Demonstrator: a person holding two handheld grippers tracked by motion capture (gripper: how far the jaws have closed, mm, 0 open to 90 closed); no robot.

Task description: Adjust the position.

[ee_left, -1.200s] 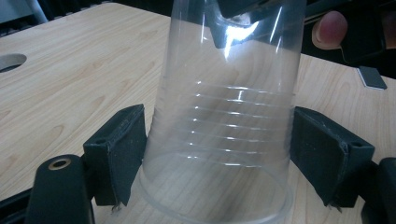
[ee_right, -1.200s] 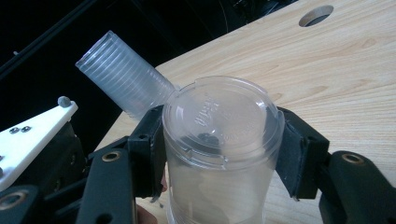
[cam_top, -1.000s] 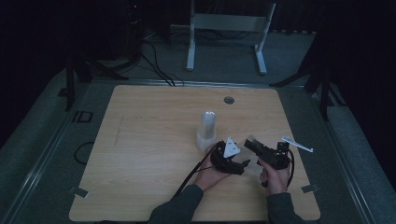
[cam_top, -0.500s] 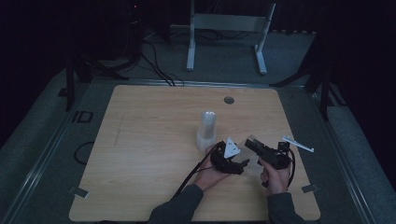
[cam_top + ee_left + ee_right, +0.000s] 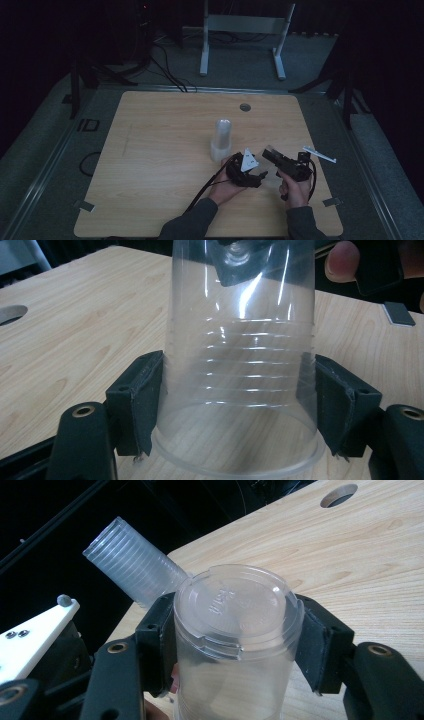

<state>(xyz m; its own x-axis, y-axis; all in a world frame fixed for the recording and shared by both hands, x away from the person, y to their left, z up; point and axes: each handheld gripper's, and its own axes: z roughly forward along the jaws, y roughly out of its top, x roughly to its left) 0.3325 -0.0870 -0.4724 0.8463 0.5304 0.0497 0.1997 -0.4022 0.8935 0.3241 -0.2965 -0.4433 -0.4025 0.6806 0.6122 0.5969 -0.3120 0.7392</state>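
Jaws of left gripper (image 5: pixel 235 410) clamped on both sides of a clear cup (image 5: pixel 240 365), just above its rim. Jaws of right gripper (image 5: pixel 232 645) pressed on the same cup (image 5: pixel 235 645), beside its embossed base; raised lettering there, too faint to read. Held between both hands above the wooden surface (image 5: pixel 165 150). Seen from above, near a stack of cups (image 5: pixel 221 139) and a white strip (image 5: pixel 320 155), possibly plastic.

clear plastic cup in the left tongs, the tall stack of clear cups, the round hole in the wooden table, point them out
clear plastic cup (image 5: pixel 240 365), left gripper view, ribbed wall
tall stack of clear cups (image 5: pixel 222 137), high view, mid side
round hole (image 5: pixel 245 107), high view, centre
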